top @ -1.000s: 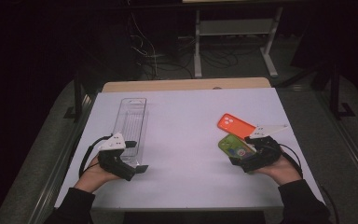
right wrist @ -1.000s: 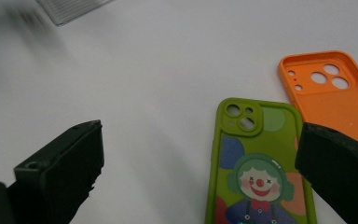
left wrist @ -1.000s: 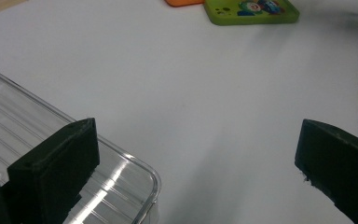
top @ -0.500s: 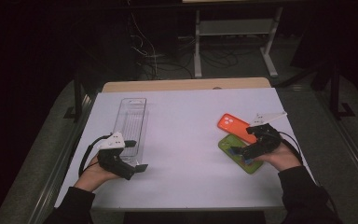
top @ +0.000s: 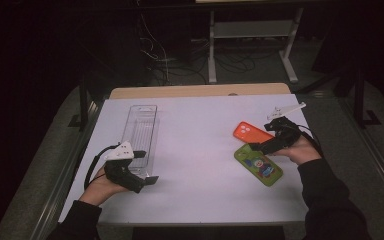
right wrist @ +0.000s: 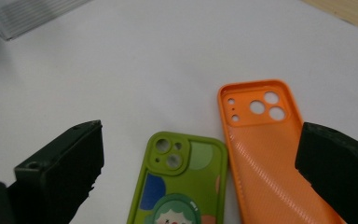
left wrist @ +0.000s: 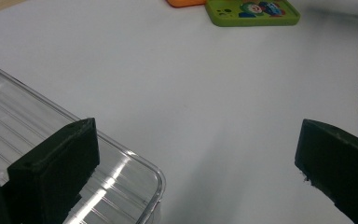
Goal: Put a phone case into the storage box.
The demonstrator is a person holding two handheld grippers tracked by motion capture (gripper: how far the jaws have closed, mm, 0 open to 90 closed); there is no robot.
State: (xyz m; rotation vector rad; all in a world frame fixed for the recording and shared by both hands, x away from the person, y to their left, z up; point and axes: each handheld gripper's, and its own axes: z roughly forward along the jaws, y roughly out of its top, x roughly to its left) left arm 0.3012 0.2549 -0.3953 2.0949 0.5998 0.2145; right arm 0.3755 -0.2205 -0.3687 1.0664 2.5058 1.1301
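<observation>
I judge the step in hand to be a pick-up of one of the two phone cases, most likely to carry it over to the clear ribbed plastic tray on the left side of the white worktop. My right tongs hover spread wide above the cases: the green soft phone case with a cartoon print lies flat between the jaws in the right gripper view, and the orange ribbed phone case lies just beside it, their long edges close together — whether they touch I cannot tell. To do this well I would settle on the green case, bring one jaw down on its free outer edge and the other into the narrow gap next to the orange case, and close slowly so the soft rim does not buckle or drag its neighbour along. The right hand is angled inward and down, the tongs pointing left toward the cases. My left tongs are also spread and grip nothing — they rest low at the near end of the tray, one jaw over its corner, the forearm lying along the worktop's front edge, ready to steady the tray.
</observation>
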